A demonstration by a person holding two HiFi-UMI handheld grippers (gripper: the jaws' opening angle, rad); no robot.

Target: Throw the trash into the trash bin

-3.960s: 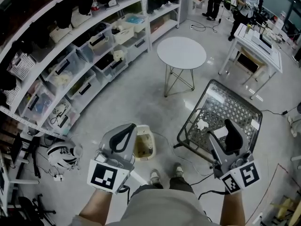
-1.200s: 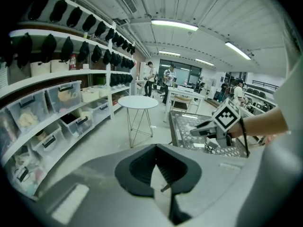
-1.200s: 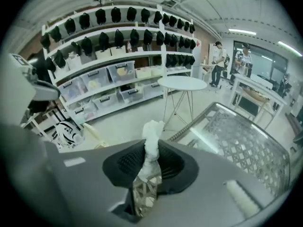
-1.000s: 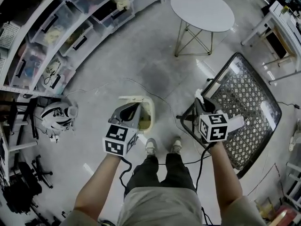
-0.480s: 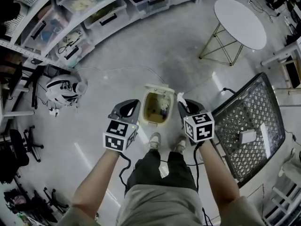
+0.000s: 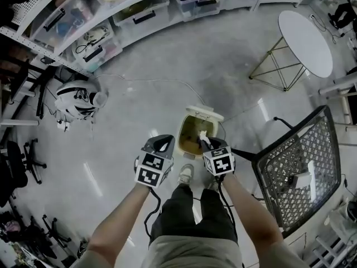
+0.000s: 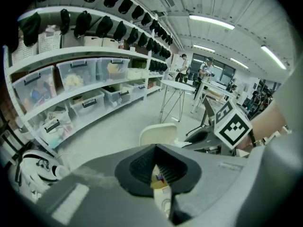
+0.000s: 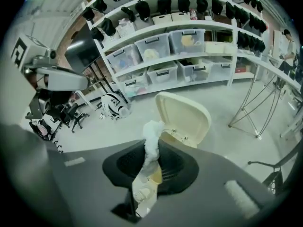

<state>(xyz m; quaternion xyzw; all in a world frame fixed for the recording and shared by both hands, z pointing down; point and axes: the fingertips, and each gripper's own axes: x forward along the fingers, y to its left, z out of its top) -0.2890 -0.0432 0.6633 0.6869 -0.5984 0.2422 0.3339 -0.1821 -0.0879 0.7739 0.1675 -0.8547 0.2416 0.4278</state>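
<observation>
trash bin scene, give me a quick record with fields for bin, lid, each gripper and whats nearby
trash bin: cream, on the floor just ahead of the person's shoes
lid: open, tipped back
inside: some trash lies at the bottom
right gripper: above the bin's opening, jaws shut on a white tissue
left gripper: beside the bin's left rim, jaws together, nothing clearly held
nearby: black mesh chair to the right, round white table beyond it

trash bin (image 6: 183, 134): mouth open, lid (image 6: 204, 112) raised behind | right: wire-mesh frame (image 6: 295, 177) close | left: bare floor (image 6: 111, 149)
</observation>
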